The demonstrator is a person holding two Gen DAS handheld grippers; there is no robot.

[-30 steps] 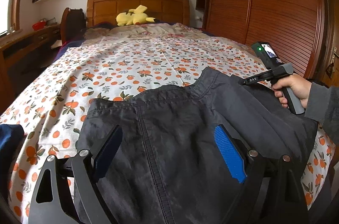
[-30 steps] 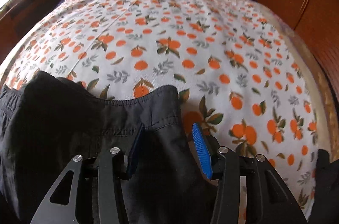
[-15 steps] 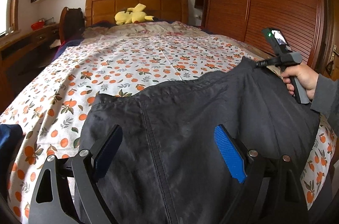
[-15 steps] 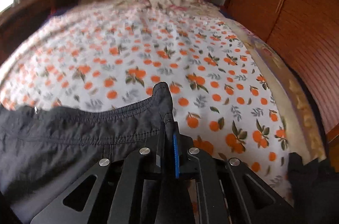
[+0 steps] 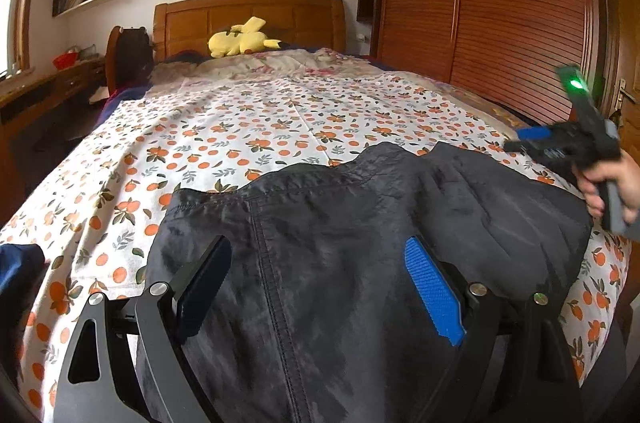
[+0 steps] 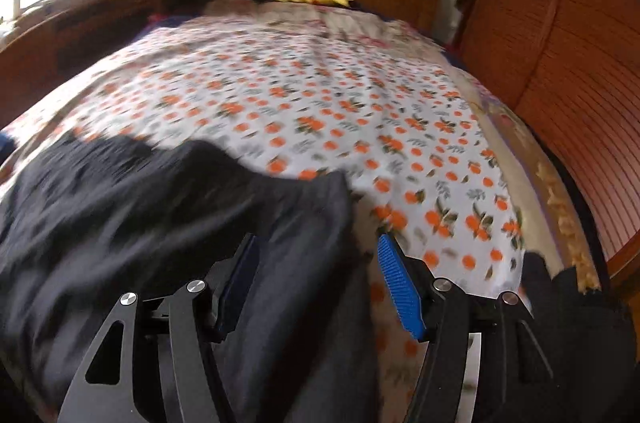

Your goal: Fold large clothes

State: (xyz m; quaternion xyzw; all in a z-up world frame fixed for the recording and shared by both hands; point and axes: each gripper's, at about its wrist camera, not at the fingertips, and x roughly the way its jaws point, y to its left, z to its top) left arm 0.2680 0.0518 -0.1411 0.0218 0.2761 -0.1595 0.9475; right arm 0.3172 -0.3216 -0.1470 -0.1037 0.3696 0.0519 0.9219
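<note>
Dark grey trousers [image 5: 340,223] lie spread on the near end of the bed, waistband towards the headboard. My left gripper [image 5: 316,255] hovers open just over the cloth, its pads wide apart and not pressing on it. A hand holds my right gripper [image 5: 528,140] at the garment's right side, above the waistband corner. In the blurred right wrist view the right gripper [image 6: 318,243] has its jaws opening. The trousers' corner [image 6: 312,207] lies loose below and between the fingers, touched by neither pad.
The sheet [image 5: 260,127] with orange fruit print covers the bed. A yellow plush toy [image 5: 240,41] lies by the wooden headboard [image 5: 248,13]. A slatted wardrobe [image 5: 500,15] runs along the right, a desk [image 5: 44,91] along the left. Dark blue cloth [image 5: 16,263] sits at the near left.
The right gripper shut on the waistband corner, lifted and pulled it to the right, then opened and let it go. The cloth has dropped back. The left gripper stayed put.
</note>
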